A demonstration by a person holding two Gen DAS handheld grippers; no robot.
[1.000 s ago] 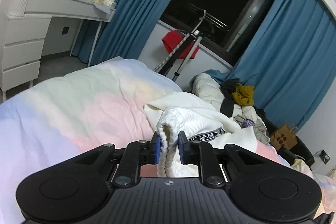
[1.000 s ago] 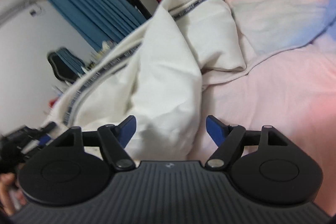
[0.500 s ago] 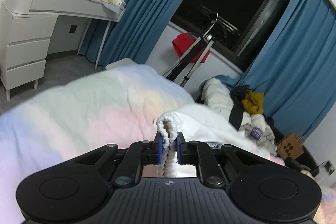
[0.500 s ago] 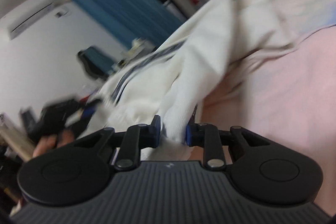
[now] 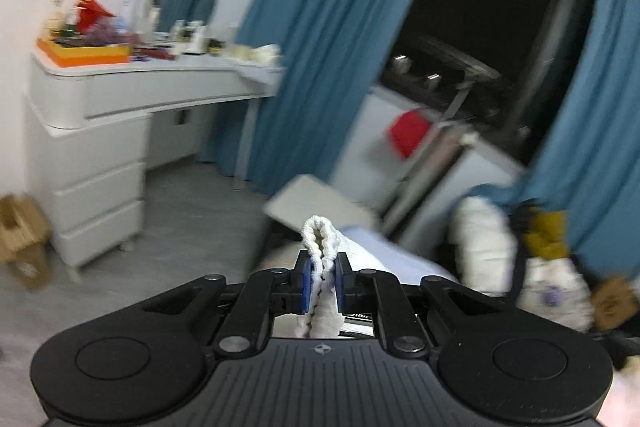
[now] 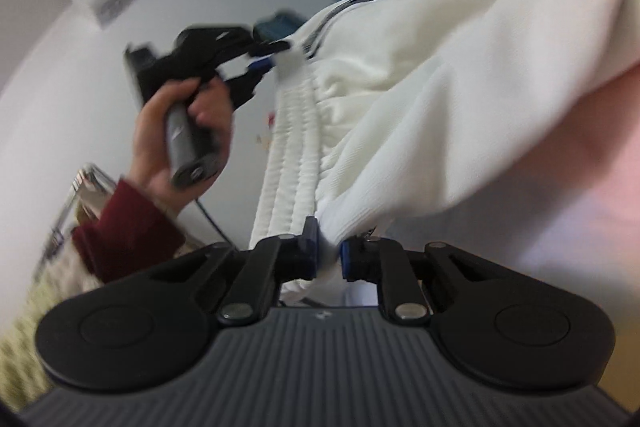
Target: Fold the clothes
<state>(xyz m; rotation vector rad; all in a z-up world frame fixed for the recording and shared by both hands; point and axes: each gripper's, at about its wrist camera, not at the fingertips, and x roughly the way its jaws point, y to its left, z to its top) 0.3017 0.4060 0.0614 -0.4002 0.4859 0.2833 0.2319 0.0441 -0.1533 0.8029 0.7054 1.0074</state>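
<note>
The task is sitting at its opening stage: the garment is being lifted and spread, and no fold is showing yet.

The left tool (image 5: 321, 281) is gripping one end of the ribbed waistband (image 5: 320, 239) of the white trousers (image 6: 460, 79); its pads are pressing on the cloth from both sides. In the right wrist view, the person's hand (image 6: 176, 135) is holding this tool up, with a dark red sleeve (image 6: 124, 227) at the wrist.

The right tool (image 6: 329, 255) has just been closing its jaws, and they are now clamping the waistband at its other end. The elastic is running taut between the two tools.

The rest of the trousers is hanging and bunching over the pink bed (image 6: 560, 207), not lying flat.

Remaining, as judged: laying the garment flat, smoothing it, and making every fold.
</note>
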